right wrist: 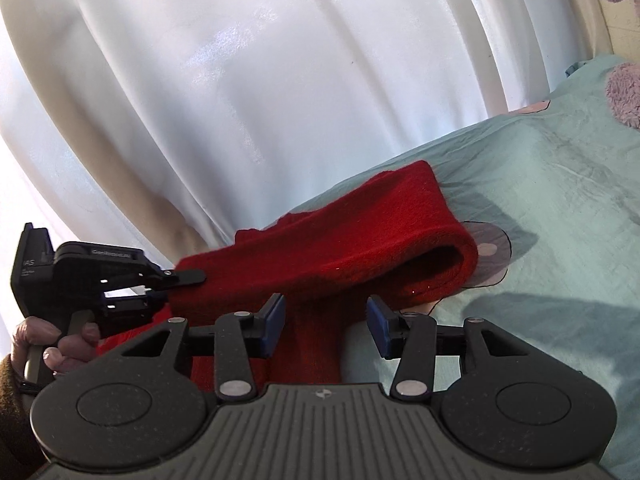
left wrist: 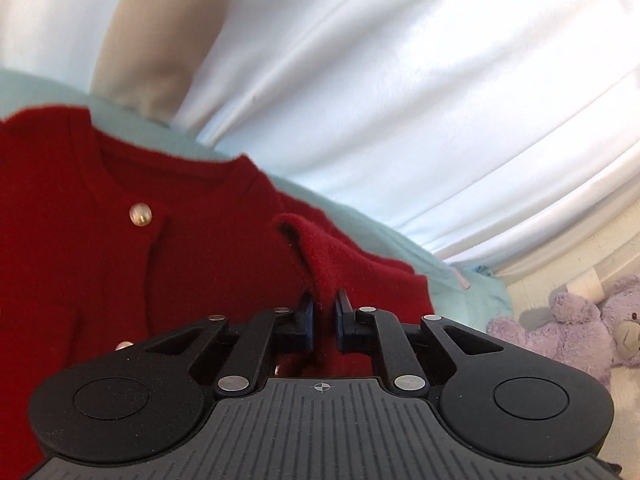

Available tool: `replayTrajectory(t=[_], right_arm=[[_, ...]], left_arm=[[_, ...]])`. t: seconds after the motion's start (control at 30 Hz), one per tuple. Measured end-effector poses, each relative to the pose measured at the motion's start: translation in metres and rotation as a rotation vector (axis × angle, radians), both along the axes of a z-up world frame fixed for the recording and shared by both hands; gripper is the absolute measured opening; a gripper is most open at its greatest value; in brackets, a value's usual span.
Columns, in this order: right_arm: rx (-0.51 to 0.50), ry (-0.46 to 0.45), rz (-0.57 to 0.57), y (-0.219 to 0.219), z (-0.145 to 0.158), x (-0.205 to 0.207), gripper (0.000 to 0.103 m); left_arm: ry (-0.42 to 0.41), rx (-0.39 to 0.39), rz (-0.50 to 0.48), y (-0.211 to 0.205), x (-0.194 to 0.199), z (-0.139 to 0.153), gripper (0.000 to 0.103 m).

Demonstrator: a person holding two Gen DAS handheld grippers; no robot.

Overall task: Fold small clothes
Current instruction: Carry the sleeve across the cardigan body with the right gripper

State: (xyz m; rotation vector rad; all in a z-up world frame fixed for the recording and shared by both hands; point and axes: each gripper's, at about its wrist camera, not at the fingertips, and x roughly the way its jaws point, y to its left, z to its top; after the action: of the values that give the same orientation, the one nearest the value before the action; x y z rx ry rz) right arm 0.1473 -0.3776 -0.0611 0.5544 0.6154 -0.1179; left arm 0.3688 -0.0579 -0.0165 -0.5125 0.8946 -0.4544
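A small red knit cardigan with pearl buttons lies on a pale teal sheet. My left gripper is shut on a raised fold of the cardigan's red fabric at its right side. In the right wrist view the cardigan's sleeve lies lifted and folded over, its cuff open toward the right. My right gripper is open, its blue pads either side of the red fabric without pinching it. The left gripper shows at the left, clamped on the cardigan's edge.
White curtains hang behind the bed. A purple plush bear sits at the right by a cream wall. The teal sheet with a printed cartoon figure stretches to the right.
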Motion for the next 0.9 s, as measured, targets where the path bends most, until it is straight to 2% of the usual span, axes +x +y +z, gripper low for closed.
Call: replayTrajectory(t=[0.07, 0.13, 0.23, 0.37, 0.4, 0.43, 0.57, 0.6, 0.63, 0.73, 0.9], right_arm=[[0.011, -0.008, 0.001, -0.001, 0.001, 0.006, 0.046], [0.036, -0.013, 0.004, -0.002, -0.002, 0.012, 0.046], [0.098, -0.001, -0.002, -0.005, -0.010, 0.022, 0.046], [0.167, 0.015, -0.010, -0.007, -0.017, 0.032, 0.046], [0.176, 0.018, -0.009, -0.007, -0.018, 0.035, 0.046], [0.188, 0.020, -0.008, -0.007, -0.019, 0.038, 0.046], [0.256, 0.037, -0.013, -0.007, -0.027, 0.043, 0.047], [0.273, 0.039, -0.014, -0.007, -0.030, 0.044, 0.047], [0.289, 0.036, -0.015, -0.009, -0.031, 0.044, 0.047], [0.335, 0.016, -0.042, -0.013, -0.036, 0.042, 0.047], [0.425, 0.005, -0.100, -0.021, -0.044, 0.048, 0.052]], left_arm=[[-0.049, 0.065, 0.016, 0.014, -0.005, 0.010, 0.012], [-0.065, 0.157, 0.049, 0.029, -0.006, 0.007, 0.013], [0.013, 0.230, 0.106, 0.048, -0.001, -0.015, 0.013], [0.120, 0.200, 0.160, 0.070, 0.002, -0.045, 0.017], [0.130, 0.190, 0.168, 0.073, 0.003, -0.050, 0.026], [0.133, 0.178, 0.172, 0.075, 0.003, -0.053, 0.030], [0.147, 0.120, 0.150, 0.072, 0.008, -0.066, 0.031], [0.143, 0.112, 0.147, 0.071, 0.009, -0.066, 0.025], [0.137, 0.109, 0.141, 0.067, 0.012, -0.069, 0.012], [0.103, 0.127, 0.134, 0.063, 0.010, -0.057, 0.012], [-0.009, 0.086, 0.159, 0.074, -0.002, -0.007, 0.012]])
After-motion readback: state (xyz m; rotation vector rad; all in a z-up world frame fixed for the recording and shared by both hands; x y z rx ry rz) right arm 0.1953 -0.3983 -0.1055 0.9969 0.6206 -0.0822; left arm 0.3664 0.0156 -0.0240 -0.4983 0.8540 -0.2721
